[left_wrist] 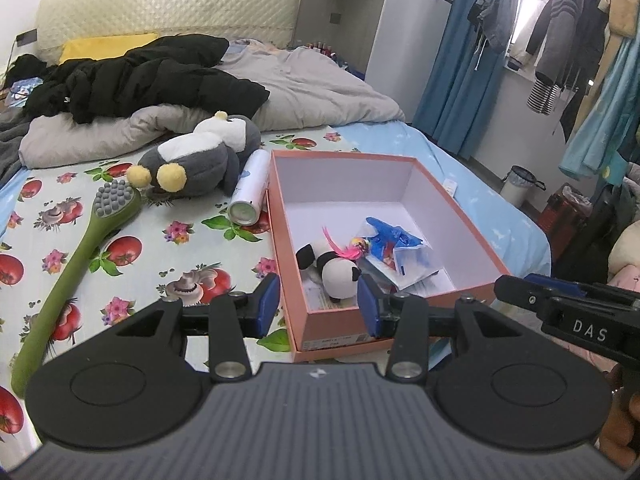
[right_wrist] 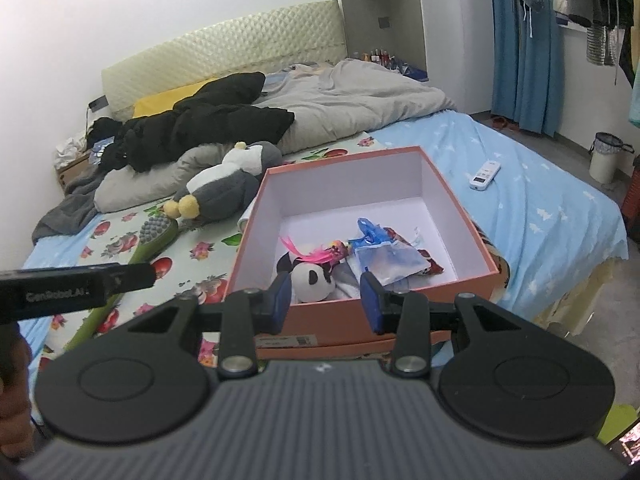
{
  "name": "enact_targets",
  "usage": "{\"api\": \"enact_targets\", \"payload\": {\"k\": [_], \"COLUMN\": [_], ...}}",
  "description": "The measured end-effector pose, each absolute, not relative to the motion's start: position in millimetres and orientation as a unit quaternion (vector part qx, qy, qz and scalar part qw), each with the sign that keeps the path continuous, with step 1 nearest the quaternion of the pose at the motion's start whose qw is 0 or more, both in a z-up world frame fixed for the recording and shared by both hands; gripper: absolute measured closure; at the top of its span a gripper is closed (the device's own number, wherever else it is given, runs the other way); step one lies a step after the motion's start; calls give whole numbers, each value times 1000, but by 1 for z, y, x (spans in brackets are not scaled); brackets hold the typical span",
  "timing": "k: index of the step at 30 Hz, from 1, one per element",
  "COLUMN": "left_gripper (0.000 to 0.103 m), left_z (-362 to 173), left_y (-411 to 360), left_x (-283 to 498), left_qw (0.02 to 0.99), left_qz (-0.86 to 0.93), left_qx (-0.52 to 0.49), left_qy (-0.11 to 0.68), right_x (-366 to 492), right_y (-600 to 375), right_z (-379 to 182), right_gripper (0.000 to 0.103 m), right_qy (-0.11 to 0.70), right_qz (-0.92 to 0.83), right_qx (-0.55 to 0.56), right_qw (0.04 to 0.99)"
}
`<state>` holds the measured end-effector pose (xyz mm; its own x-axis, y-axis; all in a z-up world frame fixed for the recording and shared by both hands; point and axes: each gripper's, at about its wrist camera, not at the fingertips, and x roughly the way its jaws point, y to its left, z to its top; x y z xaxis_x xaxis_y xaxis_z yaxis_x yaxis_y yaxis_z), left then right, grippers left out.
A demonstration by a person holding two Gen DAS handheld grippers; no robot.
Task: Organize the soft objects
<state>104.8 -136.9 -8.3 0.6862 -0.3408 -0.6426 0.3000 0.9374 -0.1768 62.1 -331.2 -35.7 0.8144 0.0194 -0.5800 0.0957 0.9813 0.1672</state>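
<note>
An open orange box (left_wrist: 340, 316) (right_wrist: 256, 216) with a white inside sits on the bed. In it lie a small panda plush (left_wrist: 338, 276) (right_wrist: 310, 280), a pink feather toy (left_wrist: 352, 248) (right_wrist: 316, 254) and a blue plastic bag (left_wrist: 400, 248) (right_wrist: 380, 256). A grey and white penguin plush (left_wrist: 200, 156) (right_wrist: 224, 184) lies on the bed left of the box. My left gripper (left_wrist: 318, 304) is open and empty at the box's near edge. My right gripper (right_wrist: 324, 300) is open and empty at the box's near wall.
A green long-handled brush (left_wrist: 76, 248) (right_wrist: 148, 244) and a white spray can (left_wrist: 250, 188) lie left of the box. A black jacket (left_wrist: 140, 76) and grey duvet (left_wrist: 312, 84) lie behind. A white remote (right_wrist: 485, 175) lies right. A bin (right_wrist: 606, 156) stands on the floor.
</note>
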Motion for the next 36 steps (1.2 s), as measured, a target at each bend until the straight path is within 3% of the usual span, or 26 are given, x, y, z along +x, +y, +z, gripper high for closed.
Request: {"api": "enact_targets", "payload": {"k": [18,21,25,26,27,28,29,32,36], "left_gripper": [54,48,32,25,22,16,12,4,2], "left_z": [-8,-8,-7,-6,-6,-6,-5,-4,-5], "left_y": [-135,-136,-133,-132,-132,-132,-131,-129,-130], "left_x": [105,105,106,106,107,107,107,109,109], "left_qw": [918,918,920,921,922,923,923,923,924], "left_qz": [-174,-174,-169,-166,-164,-162,-162,-164,-158], "left_qx": [-26,-25,-27,-28,-27,-25,-25,-32,-28], "left_qy": [356,356,353,351,350,349,348,348,348], "right_x": [63,64,66,67,67,67,67,68,68], "right_y": [-329,-330,-333,-334,-335,-337,-339,-342,-345], "right_z": [-37,-36,-36,-36,-37,-36,-36,-36,-37], "right_gripper": [62,62,62,54,36,27,11,11,11], "right_qy": [306,306,307,307,307,305,303,304,303], "right_qz": [-22,-21,-22,-24,-25,-26,-29,-38,-45], "right_qx": [88,88,90,89,88,88,88,79,74], "right_qw": [948,948,947,947,947,948,948,949,949]}}
